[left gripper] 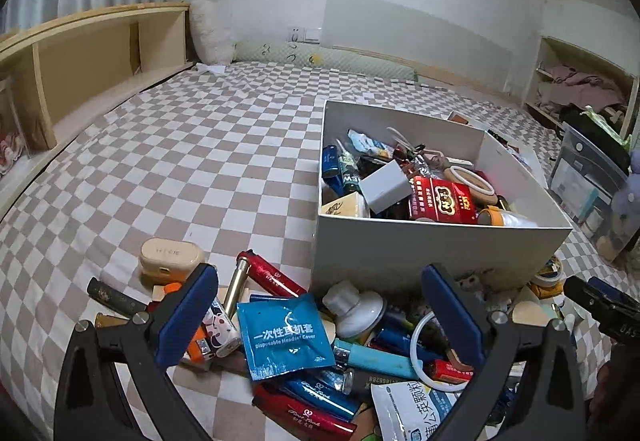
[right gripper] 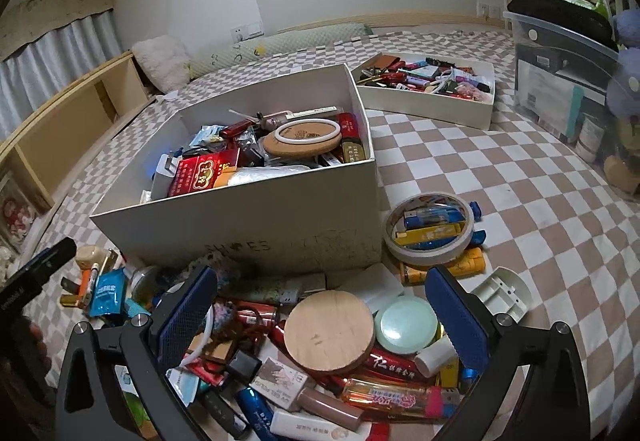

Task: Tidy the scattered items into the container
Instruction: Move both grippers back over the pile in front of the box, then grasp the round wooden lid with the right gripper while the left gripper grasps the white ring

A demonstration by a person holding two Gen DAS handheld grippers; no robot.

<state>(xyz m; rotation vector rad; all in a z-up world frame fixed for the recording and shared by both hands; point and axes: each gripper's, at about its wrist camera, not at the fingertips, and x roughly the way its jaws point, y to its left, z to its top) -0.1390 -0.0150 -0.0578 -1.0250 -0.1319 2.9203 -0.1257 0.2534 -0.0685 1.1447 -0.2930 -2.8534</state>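
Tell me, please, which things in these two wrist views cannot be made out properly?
- Left wrist: white printed sachet, cut off by the bottom edge and the left gripper.
- Right wrist: bottom layers of the big white cardboard box, hidden under its contents.
- Right wrist: small items in the far shallow white tray, too small to identify.

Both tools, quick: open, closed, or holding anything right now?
Left tool: open, holding nothing, above the pile by the box.
Right tool: open, holding nothing.
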